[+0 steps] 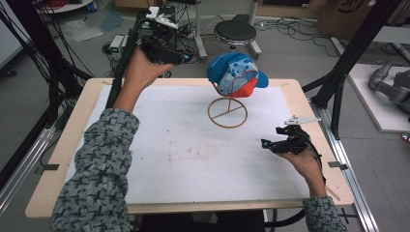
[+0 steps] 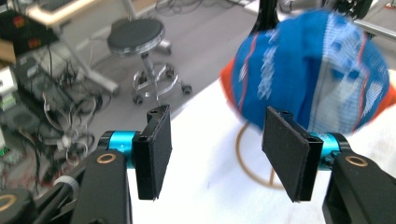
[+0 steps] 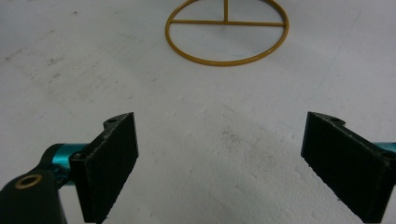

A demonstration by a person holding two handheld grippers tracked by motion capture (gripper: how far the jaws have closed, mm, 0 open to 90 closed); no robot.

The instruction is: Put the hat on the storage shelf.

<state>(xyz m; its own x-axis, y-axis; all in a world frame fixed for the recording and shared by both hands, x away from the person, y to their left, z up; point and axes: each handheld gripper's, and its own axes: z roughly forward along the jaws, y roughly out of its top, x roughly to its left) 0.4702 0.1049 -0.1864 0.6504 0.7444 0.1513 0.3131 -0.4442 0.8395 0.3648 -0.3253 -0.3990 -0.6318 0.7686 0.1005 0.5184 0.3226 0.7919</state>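
Observation:
A blue and orange cap (image 1: 234, 75) with a white mesh panel sits on top of a gold wire stand (image 1: 227, 113) at the far middle of the table. My left gripper (image 1: 185, 58) is held up to the left of the cap and points toward it. In the left gripper view the cap (image 2: 308, 70) is blurred, just beyond the jaws. That gripper (image 2: 215, 135) is open with nothing between its pads. My right gripper (image 1: 265, 143) hovers low at the right side, open over the bare mat. The stand's ring base (image 3: 227, 32) lies ahead of the open right gripper (image 3: 222, 140).
A white mat (image 1: 169, 154) covers the wooden table (image 1: 58, 159). Behind the table stand a black stool (image 1: 235, 33) and tangled cables with boxes (image 1: 118, 46) on the floor. Black frame posts (image 1: 338, 92) rise at both sides, close to the table corners.

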